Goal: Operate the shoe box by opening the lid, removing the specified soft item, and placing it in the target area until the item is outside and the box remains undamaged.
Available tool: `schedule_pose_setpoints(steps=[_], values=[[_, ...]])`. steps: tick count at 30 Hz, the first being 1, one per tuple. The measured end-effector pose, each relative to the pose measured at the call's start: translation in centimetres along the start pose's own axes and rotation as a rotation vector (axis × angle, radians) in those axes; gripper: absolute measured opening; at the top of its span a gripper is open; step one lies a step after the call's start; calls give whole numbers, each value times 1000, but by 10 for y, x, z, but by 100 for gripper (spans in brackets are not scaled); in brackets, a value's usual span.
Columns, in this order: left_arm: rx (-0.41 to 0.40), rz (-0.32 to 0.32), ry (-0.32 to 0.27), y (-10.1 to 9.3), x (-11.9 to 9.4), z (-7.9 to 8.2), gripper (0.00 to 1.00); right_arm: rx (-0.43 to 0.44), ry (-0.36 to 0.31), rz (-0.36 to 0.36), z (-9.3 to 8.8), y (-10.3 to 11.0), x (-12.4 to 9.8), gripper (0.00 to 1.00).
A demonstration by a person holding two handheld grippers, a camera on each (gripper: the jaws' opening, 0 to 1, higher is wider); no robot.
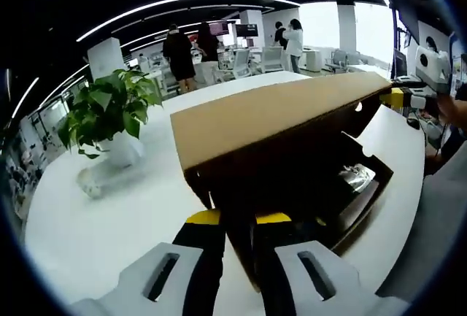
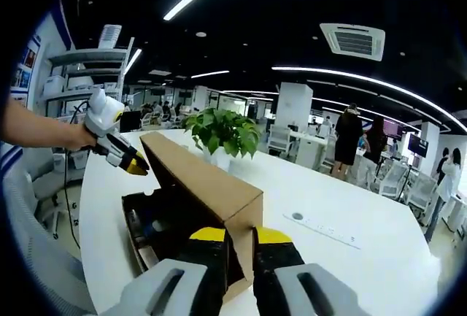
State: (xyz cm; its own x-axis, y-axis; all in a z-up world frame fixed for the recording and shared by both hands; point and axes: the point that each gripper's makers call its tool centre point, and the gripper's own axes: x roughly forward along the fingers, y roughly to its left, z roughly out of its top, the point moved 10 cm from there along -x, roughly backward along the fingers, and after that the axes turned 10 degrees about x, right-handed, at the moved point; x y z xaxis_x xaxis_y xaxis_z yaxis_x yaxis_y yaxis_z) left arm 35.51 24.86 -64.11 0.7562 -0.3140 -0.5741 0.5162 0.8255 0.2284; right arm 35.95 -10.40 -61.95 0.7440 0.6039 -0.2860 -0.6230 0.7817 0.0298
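At the bottom of the left gripper view, the left gripper is clamped on a corner edge of the raised cardboard lid; the right gripper pinches the opposite corner of that lid in its own view. Beneath, the shoe box sits open on the white counter, and something pale and shiny lies inside (probably the soft item, though it is too dim to tell). To do this step well, I would swing both corners back evenly along the hinge, avoiding twist that could tear the cardboard. A potted plant stands well apart.
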Motion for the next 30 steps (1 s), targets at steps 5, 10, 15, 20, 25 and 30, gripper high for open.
schedule_pose_setpoints(steps=[5, 10, 15, 20, 25, 30], values=[[-31, 47, 17, 10, -1, -5, 13, -2, -3, -5, 2, -2, 2, 6], [-37, 71, 27, 18, 5, -7, 13, 2, -5, -7, 4, -5, 3, 6], [-48, 71, 23, 23, 12, -7, 12, 18, -8, -7, 6, -8, 6, 5], [-47, 64, 13, 26, 23, -4, 11, 21, -9, -7, 7, -11, 7, 4], [-75, 57, 23, 31, 37, -7, 8, 24, -9, 5, 9, -15, 9, 4], [-91, 51, 35, 33, 49, -10, 6, 30, -9, 6, 11, -18, 11, 4]])
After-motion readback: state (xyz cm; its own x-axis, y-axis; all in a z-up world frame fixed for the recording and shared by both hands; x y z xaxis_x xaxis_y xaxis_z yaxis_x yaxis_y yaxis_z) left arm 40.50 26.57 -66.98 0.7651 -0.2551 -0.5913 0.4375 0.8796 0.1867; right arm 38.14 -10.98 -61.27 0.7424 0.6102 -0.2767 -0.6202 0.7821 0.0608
